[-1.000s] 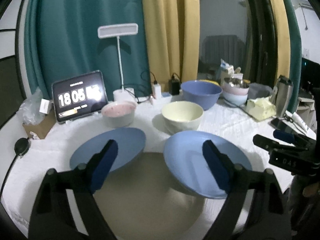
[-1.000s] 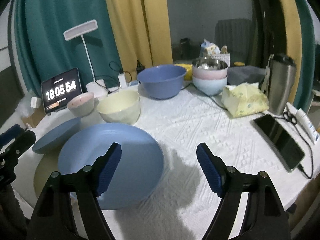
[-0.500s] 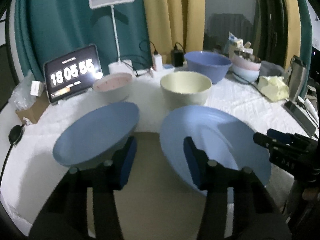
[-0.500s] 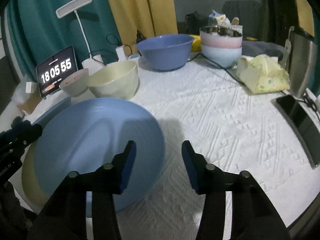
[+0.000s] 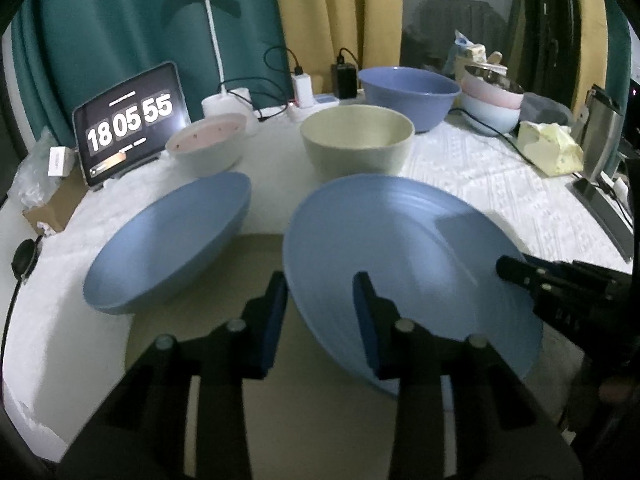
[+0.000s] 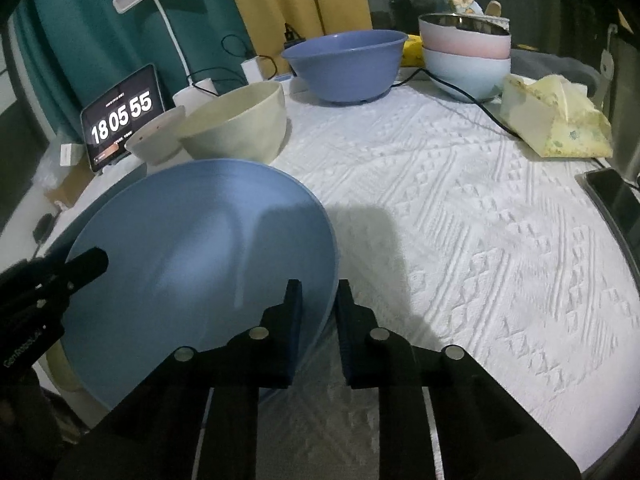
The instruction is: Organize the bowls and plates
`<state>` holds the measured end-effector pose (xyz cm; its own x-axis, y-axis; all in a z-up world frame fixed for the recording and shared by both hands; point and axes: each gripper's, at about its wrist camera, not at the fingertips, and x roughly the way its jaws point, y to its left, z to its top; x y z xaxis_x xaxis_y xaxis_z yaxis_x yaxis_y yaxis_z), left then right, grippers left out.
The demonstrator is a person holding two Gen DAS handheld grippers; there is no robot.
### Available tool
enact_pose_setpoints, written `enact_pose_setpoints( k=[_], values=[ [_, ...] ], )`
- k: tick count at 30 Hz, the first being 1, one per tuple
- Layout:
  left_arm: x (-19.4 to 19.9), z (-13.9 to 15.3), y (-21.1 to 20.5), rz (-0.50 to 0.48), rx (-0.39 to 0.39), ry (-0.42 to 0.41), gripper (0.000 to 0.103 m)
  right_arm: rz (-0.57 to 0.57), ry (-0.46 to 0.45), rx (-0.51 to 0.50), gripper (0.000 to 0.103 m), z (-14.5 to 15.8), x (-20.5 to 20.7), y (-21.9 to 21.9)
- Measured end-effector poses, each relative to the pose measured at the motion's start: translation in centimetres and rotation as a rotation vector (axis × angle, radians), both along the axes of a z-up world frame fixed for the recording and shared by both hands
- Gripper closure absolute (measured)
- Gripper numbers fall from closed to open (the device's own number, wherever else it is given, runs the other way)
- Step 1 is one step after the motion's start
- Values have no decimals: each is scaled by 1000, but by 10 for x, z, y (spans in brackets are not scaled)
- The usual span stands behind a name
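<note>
Left hand-held gripper (image 5: 320,312): narrow, pointing forward and down. Its jaws have just been closing. The left rim of the big blue plate (image 5: 400,248) passes between them, one finger outside the rim and one over the plate's inner face. A gap shows between the fingers, and we cannot tell whether the pads are pressing on the rim.

Right hand-held gripper (image 6: 318,312): narrower, and its jaws have also just been closing. The plate's right rim sits between the pads and nearly fills the slot, so we read this as a pinch on the rim.

The blue plate lies between the two hand-held grippers, one at each side of it. The line from grip to grip runs across the plate, left to right. It is round, so it has no long axis to line up with. Neither hand is nearer, as both are at the rim.

The plate rests on a larger beige plate (image 5: 256,256) at the near edge of the bench (image 6: 460,220). A smaller blue plate (image 5: 168,248) lies just to its left, also overlapping the beige one. A cream bowl (image 5: 356,140) stands just behind.

Our judgement is that a two-handed lift comes next. Both hands should rise together, or the plate will tip towards the looser left side.
</note>
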<state>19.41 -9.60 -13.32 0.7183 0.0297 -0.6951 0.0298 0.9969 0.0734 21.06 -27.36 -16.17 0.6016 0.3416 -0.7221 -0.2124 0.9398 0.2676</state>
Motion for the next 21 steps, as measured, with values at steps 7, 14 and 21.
enact_pose_setpoints(
  k=[7, 14, 21],
  values=[
    [-2, 5, -14, -25, 7, -5, 69, -12, -29, -6, 87, 13, -1, -16],
    [6, 2, -43, -88, -5, 15, 69, -75, -36, -14, 87, 18, 3, -49],
    [23, -8, -72, -137, -13, 54, 69, -135, -12, -29, 87, 11, 9, -79]
  ],
)
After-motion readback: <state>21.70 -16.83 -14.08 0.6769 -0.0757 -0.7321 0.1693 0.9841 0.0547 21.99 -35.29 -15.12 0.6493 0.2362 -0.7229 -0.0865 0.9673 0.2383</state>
